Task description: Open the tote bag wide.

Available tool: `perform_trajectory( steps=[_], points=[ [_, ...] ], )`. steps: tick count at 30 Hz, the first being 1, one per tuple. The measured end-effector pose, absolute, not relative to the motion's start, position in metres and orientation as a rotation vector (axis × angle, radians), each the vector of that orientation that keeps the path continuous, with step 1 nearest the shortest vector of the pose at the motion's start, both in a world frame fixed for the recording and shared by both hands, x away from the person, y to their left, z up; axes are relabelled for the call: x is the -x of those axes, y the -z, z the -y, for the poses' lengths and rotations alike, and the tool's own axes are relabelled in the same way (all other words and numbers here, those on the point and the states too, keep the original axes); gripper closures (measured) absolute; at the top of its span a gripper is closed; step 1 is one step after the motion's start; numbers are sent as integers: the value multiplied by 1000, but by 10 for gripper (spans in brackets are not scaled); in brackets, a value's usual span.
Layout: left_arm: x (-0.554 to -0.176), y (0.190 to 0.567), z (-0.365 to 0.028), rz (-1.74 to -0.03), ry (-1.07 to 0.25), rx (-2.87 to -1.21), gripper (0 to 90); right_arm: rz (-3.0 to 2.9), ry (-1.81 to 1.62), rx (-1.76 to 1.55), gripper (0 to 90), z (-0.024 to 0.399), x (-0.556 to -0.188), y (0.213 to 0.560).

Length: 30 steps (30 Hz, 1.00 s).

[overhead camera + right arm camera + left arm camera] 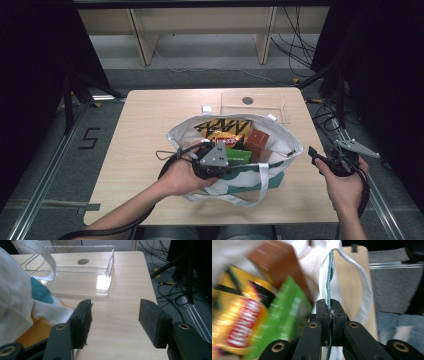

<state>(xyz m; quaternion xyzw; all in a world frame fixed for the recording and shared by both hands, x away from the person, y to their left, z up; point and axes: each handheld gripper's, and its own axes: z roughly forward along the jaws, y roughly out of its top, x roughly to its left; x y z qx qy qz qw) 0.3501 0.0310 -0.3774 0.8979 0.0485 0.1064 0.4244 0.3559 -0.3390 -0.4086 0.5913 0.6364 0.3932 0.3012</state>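
A white tote bag (282,145) with teal patches lies open in the middle of the table. Inside it are a yellow and black packet (223,127), a brown box (257,142), a green packet (239,155) and a red and yellow packet (225,140). My left gripper (231,168) is at the bag's near rim. In the left gripper view it (330,305) is shut on the white, teal-stitched rim (325,277), with the green packet (287,312) and brown box (277,262) blurred to its left. My right gripper (314,154) is held open beside the bag's right end, its jaws (115,315) empty above bare tabletop.
A clear plastic tray (255,105) stands at the table's far right, behind the bag; the right gripper view shows the tray (82,275) past the jaws. A white bag handle (364,290) loops toward the table's near edge. Cables and metal rails run along the floor at the right.
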Motion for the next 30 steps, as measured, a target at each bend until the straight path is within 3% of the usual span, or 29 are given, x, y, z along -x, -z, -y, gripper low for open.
perform_trajectory(
  steps=[9, 30],
  points=[
    [-344, 434, -24, -171, -168, -2340, 871, -1678, -1028, -1582, 445, 336, -355, 409],
    [-348, 478, -15, -216, -237, -2401, 868, -1683, -1048, -1610, 445, 333, -355, 409]
  ],
)
